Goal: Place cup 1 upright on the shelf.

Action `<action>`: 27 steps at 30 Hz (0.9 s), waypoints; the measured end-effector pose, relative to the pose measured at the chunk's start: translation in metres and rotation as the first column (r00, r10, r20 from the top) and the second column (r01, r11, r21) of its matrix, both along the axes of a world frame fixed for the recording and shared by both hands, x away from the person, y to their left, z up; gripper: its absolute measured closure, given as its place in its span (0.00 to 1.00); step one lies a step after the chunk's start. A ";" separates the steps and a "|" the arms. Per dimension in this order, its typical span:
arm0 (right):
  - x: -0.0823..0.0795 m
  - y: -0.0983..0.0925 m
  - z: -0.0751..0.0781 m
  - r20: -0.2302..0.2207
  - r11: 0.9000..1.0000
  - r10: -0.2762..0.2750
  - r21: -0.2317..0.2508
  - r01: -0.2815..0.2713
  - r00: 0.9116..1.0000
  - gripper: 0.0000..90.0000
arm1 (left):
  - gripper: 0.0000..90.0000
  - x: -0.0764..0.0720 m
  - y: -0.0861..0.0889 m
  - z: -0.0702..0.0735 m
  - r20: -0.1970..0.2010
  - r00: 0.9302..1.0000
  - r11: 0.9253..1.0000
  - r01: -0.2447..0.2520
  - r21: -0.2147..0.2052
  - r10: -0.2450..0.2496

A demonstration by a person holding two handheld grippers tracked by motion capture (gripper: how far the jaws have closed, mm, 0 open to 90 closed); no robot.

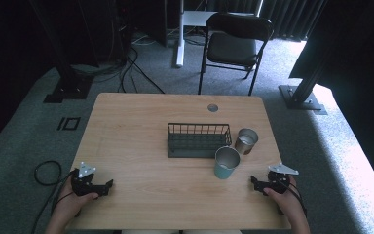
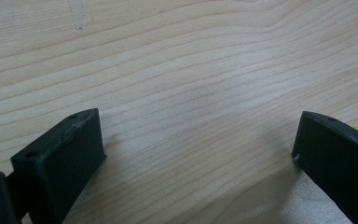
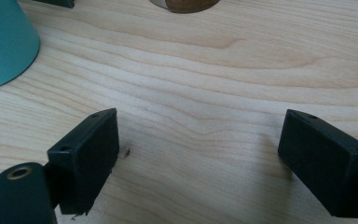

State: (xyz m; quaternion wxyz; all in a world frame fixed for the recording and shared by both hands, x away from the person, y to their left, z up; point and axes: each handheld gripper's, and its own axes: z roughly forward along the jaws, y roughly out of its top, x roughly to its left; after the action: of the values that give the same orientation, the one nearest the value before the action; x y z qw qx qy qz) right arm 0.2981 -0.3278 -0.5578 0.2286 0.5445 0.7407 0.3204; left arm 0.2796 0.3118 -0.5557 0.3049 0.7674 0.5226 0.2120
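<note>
A teal cup (image 1: 226,163) stands upright right of the table's middle, and its base shows at the top left of the right gripper view (image 3: 2,42). Behind it to the right is a brown cup (image 1: 246,141) with a metal inside; its bottom edge (image 3: 186,4) appears in the right gripper view. A dark wire basket (image 1: 198,140) sits at the table's centre. My left gripper (image 1: 108,185) rests at the front left, open over bare wood (image 2: 200,135). My right gripper (image 1: 254,182) rests at the front right, open, nothing between its jaws (image 3: 200,140).
The wooden table (image 1: 141,126) has a round grommet (image 1: 213,107) near its far edge. A black folding chair (image 1: 233,46) stands beyond the table. Cables (image 1: 46,173) lie on the carpet at the left. Dark stand bases (image 1: 302,97) flank the table.
</note>
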 end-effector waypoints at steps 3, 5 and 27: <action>0.000 0.000 0.000 0.000 1.000 0.000 0.000 0.000 1.000 0.13 | 0.03 0.000 0.000 0.000 0.000 1.000 1.000 0.004 0.000 -0.004; 0.000 0.000 0.000 0.000 1.000 0.000 0.000 0.000 1.000 0.13 | 0.03 -0.001 -0.001 0.000 0.000 1.000 1.000 0.027 0.002 -0.027; 0.000 0.000 0.000 0.000 1.000 0.000 0.000 0.000 1.000 0.13 | 0.03 0.005 -0.032 0.005 0.001 0.994 0.993 0.111 0.044 -0.112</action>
State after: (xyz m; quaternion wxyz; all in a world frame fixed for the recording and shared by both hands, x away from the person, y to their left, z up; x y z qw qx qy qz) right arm 0.2980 -0.3278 -0.5578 0.2286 0.5446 0.7407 0.3203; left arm 0.2845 0.2802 -0.5510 0.3002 0.8016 0.4736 0.2073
